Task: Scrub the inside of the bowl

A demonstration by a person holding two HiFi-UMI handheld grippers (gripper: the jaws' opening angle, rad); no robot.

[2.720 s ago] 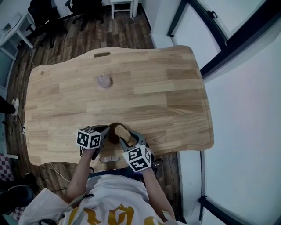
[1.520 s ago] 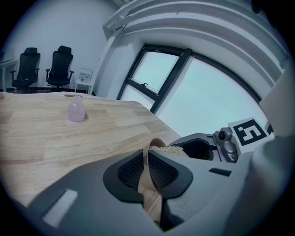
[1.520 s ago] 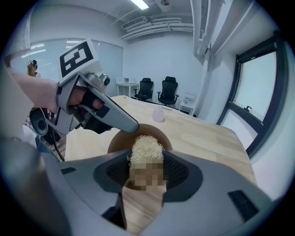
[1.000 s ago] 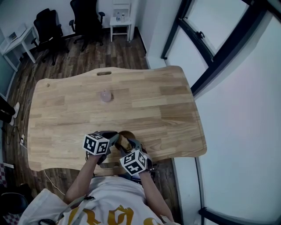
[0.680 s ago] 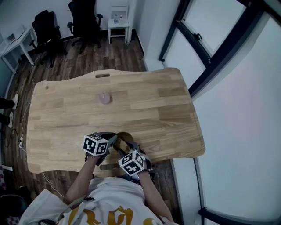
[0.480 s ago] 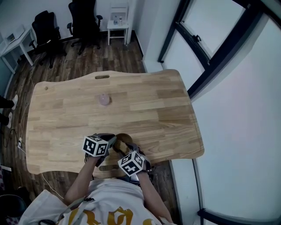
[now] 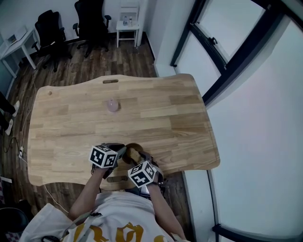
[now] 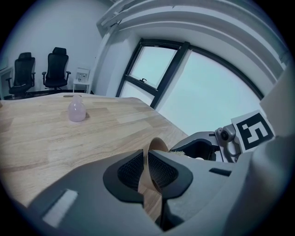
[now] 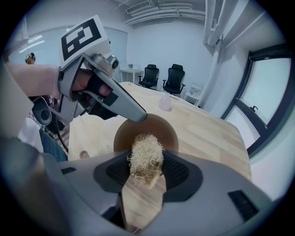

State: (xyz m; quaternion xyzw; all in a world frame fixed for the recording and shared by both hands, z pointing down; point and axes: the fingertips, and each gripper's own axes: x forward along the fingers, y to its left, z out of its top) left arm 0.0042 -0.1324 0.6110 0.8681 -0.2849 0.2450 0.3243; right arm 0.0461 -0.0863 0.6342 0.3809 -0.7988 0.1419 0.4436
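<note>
Low in the frame's middle, the left gripper [image 8: 147, 162] clamped the rim of the bowl [image 9: 150, 125]; the right gripper [image 9: 146, 162] pinched a scrubber [image 9: 145, 151] at its mouth.

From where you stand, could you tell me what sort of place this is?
Most likely an office or meeting room: black office chairs stand beyond a large wooden table, with a small white side table and tall dark-framed windows alongside.

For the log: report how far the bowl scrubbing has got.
Done: left claw clamps the bowl by its rim, right claw grips the fibrous scrubber. In hand: scrubber held at the bowl's mouth. Left: the scrubbing itself; how much is finished cannot be told.
</note>
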